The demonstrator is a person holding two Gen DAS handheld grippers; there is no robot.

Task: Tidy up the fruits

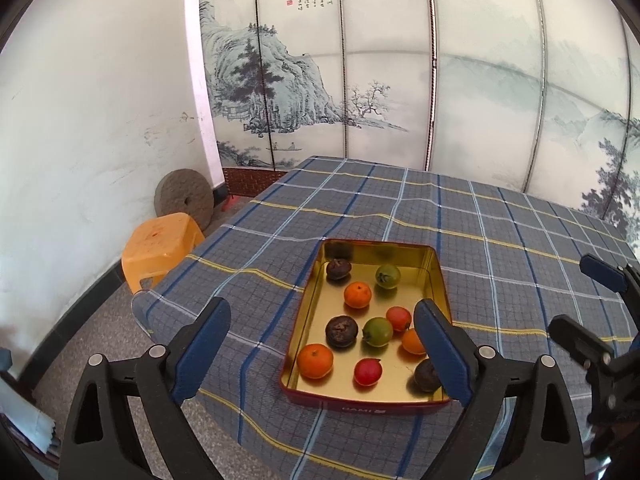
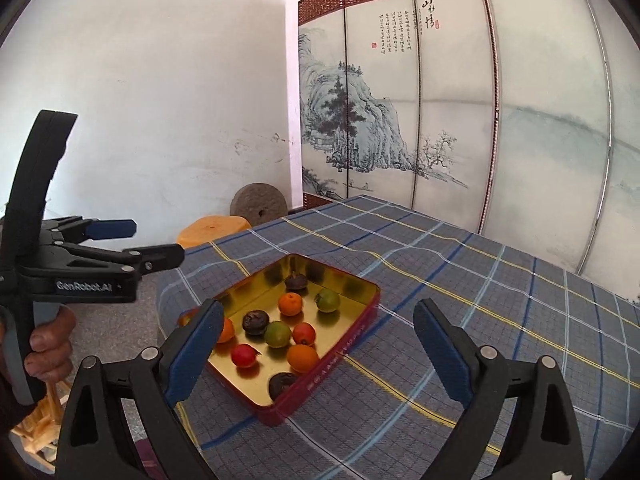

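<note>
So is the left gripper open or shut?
Open: the left gripper has its blue-padded fingers spread wide, holding nothing; the tin shows between them.

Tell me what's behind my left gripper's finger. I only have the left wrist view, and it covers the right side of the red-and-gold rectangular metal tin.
Observer: A round orange fruit, whole, lies just beside a small red fruit.
Operator: And the dark wrinkled fruit in the near corner?
Observer: It sits close by the tin, right at its red side wall.
Operator: Is the right gripper holding anything?
Observer: No. Its jaws are wide open with nothing between them.
</note>
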